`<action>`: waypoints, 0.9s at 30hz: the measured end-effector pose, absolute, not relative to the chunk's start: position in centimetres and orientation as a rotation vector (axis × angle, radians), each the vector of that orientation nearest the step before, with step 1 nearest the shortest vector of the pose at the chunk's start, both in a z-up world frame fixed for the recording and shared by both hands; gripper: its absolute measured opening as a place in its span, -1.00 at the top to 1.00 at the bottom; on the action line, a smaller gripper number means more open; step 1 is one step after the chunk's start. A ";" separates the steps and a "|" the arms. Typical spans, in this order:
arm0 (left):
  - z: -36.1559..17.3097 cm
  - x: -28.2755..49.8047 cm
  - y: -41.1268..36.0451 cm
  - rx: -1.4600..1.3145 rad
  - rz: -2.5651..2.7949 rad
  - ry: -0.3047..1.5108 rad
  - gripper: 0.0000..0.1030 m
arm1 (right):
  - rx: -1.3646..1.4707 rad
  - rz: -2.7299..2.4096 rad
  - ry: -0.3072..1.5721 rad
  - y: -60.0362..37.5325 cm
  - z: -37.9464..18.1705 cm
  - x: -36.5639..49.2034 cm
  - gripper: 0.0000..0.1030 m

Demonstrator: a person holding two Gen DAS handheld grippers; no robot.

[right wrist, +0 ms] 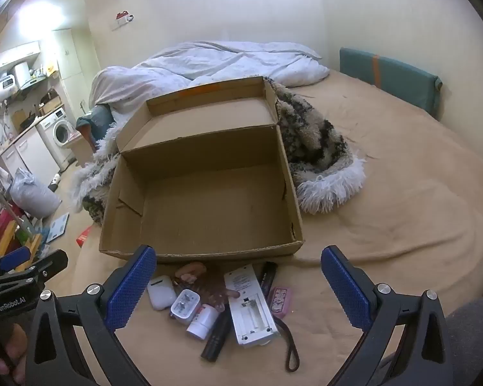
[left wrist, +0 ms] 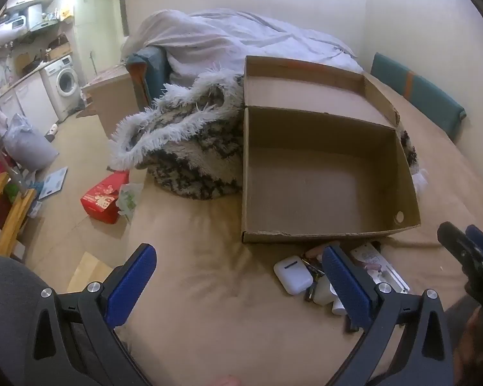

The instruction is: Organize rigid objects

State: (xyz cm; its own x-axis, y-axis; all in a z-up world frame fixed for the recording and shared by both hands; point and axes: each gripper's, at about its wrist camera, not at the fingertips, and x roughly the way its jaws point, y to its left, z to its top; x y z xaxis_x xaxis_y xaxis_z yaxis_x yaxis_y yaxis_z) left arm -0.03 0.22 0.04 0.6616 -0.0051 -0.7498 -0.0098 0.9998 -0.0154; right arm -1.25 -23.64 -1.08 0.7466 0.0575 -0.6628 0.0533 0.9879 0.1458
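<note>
An open, empty cardboard box (right wrist: 209,206) sits on the tan bed; it also shows in the left wrist view (left wrist: 325,180). In front of it lies a pile of small items: a white earbud case (right wrist: 159,291), a white charger plug (right wrist: 184,305), a small white bottle (right wrist: 203,321), a black flashlight (right wrist: 217,337), a white remote (right wrist: 249,308) and a pink case (right wrist: 281,300). My right gripper (right wrist: 238,276) is open above the pile. My left gripper (left wrist: 238,276) is open, left of the earbud case (left wrist: 292,273).
A shaggy black-and-white blanket (right wrist: 318,148) lies beside and behind the box. A white duvet (right wrist: 228,61) is at the bed's far end. A teal cushion (right wrist: 389,77) stands at the right. The bed's left edge drops to a cluttered floor with a red box (left wrist: 104,197).
</note>
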 end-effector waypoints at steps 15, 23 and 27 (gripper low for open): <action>0.4 -0.3 -0.2 0.004 0.006 0.823 -0.99 | 0.151 0.000 0.732 -23.5 -1.1 -1.2 -1.00; 0.3 -0.2 -0.4 0.011 0.009 0.819 -0.99 | 0.156 -0.004 0.731 -23.4 -1.0 -1.3 -1.00; 0.4 -0.3 -0.4 0.007 0.011 0.815 -0.99 | 0.155 -0.003 0.730 -23.5 -1.1 -1.2 -1.00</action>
